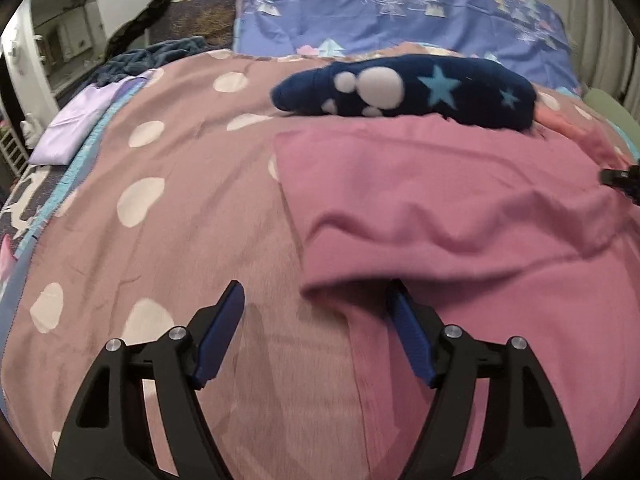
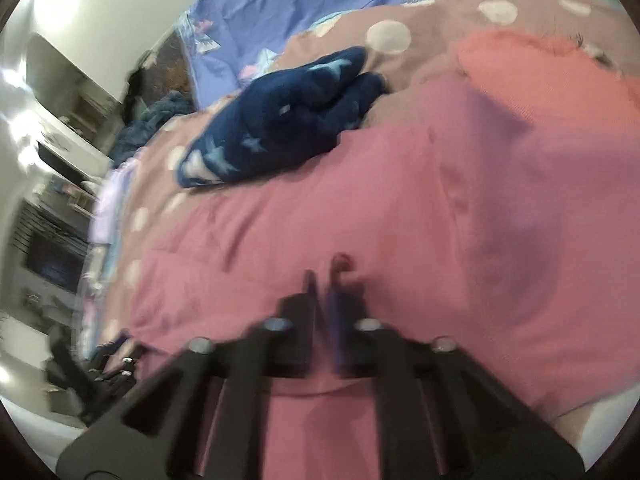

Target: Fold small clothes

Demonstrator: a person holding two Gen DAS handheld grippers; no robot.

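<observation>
A pink garment [image 1: 460, 200] lies spread on the bed, its near edge folded into a soft roll. My left gripper [image 1: 316, 300] hovers at that roll's left corner with its blue pads [image 1: 218, 344] wide apart; the cloth corner lies between the tips and neither pad presses it. In the blurred right wrist view, my right gripper [image 2: 322, 276] has its fingers together on the same pink garment [image 2: 400, 200], and a small pucker of cloth shows at the tips. Part of the right gripper [image 1: 620, 178] shows at the garment's right edge in the left wrist view.
A navy fleece piece with stars and white spots [image 1: 404, 92] [image 2: 280, 120] lies just beyond the pink garment. A coral cloth [image 2: 560, 80] lies at its far right. The dotted brown bedspread [image 1: 160, 220], a lilac folded item [image 1: 76, 124] and a blue patterned pillow [image 1: 400, 8] surround them.
</observation>
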